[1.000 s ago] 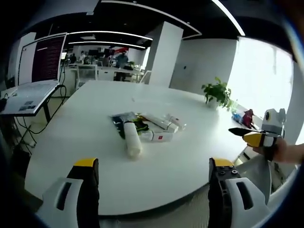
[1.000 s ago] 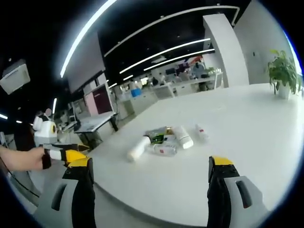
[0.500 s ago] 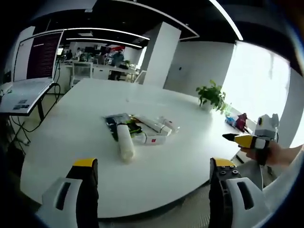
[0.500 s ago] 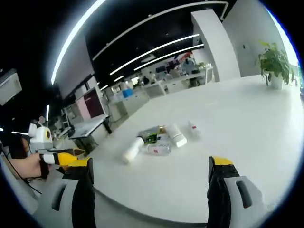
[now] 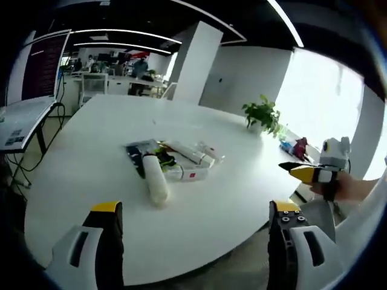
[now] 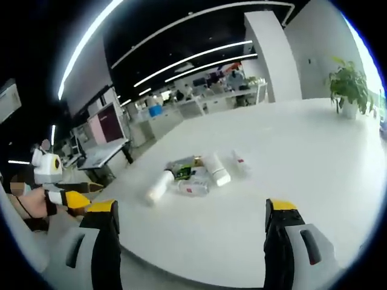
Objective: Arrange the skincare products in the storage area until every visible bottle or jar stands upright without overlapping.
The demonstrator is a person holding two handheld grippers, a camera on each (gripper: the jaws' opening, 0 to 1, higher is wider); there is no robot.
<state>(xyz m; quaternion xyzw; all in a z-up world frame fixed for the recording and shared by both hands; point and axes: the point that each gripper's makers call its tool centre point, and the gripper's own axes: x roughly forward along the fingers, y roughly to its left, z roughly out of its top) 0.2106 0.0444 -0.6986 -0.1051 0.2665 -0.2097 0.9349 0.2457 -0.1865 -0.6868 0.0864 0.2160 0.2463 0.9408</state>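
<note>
Several skincare products lie in a cluster (image 5: 172,164) on the white round table (image 5: 91,181). A white bottle (image 5: 155,181) lies on its side at the front, beside a dark pouch (image 5: 137,154), white tubes (image 5: 192,155) and a small red-labelled tube (image 5: 188,175). The right gripper view has the same cluster (image 6: 195,175), with the white bottle (image 6: 157,187) at its left. My left gripper (image 5: 196,241) is open, short of the table's near edge. My right gripper (image 6: 190,238) is open too, off the table's side. Each one appears in the other's view, hand-held: right gripper (image 5: 305,173), left gripper (image 6: 69,197).
A potted plant (image 5: 261,115) stands at the table's far side, also plant (image 6: 349,87). A laptop on a stand (image 5: 21,115) sits to the left of the table. Small colourful items (image 5: 296,147) lie near the far right edge. Desks fill the office behind.
Both views have shifted a little with the hands. The products lie as before, and both grippers stay open and hold nothing.
</note>
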